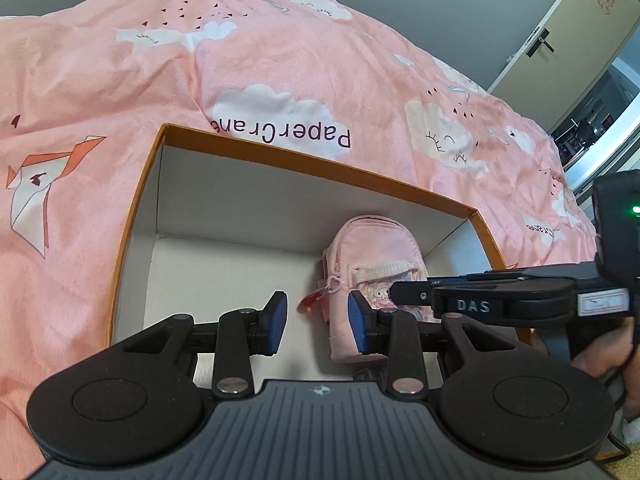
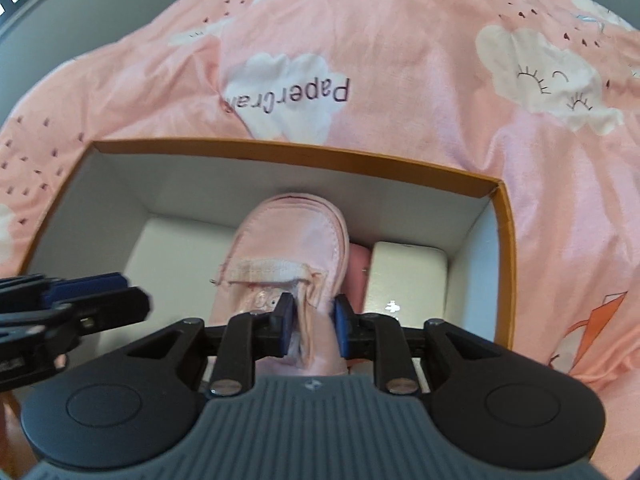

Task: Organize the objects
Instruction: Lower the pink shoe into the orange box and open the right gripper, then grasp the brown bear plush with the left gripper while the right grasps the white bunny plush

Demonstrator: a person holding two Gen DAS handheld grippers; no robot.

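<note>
**Ana:** Right wrist view has the pink mini backpack [image 2: 286, 248] at centre frame, standing inside the orange-rimmed box [image 2: 304, 151], which sits on the pink bedspread [image 2: 420, 32]. I'd judge it light, soft and squashy, cloth that folds under a pinch.

**Ben:** Where to hold it?

**Ana:** At the lower front pocket, where the fabric bunches. The right gripper [image 2: 312, 330] is narrowed onto exactly that fold, pads pressing cloth from both sides. A white block [image 2: 408, 276] lies just beside the bag, lower right.

**Ben:** And the other?

**Ana:** Left wrist view shows the left gripper [image 1: 318, 320] moderately wide, empty, low over the box floor; its right pad overlaps the backpack's edge, but I cannot tell whether it touches. A red charm [image 1: 310, 302] dangles between its pads.
</note>
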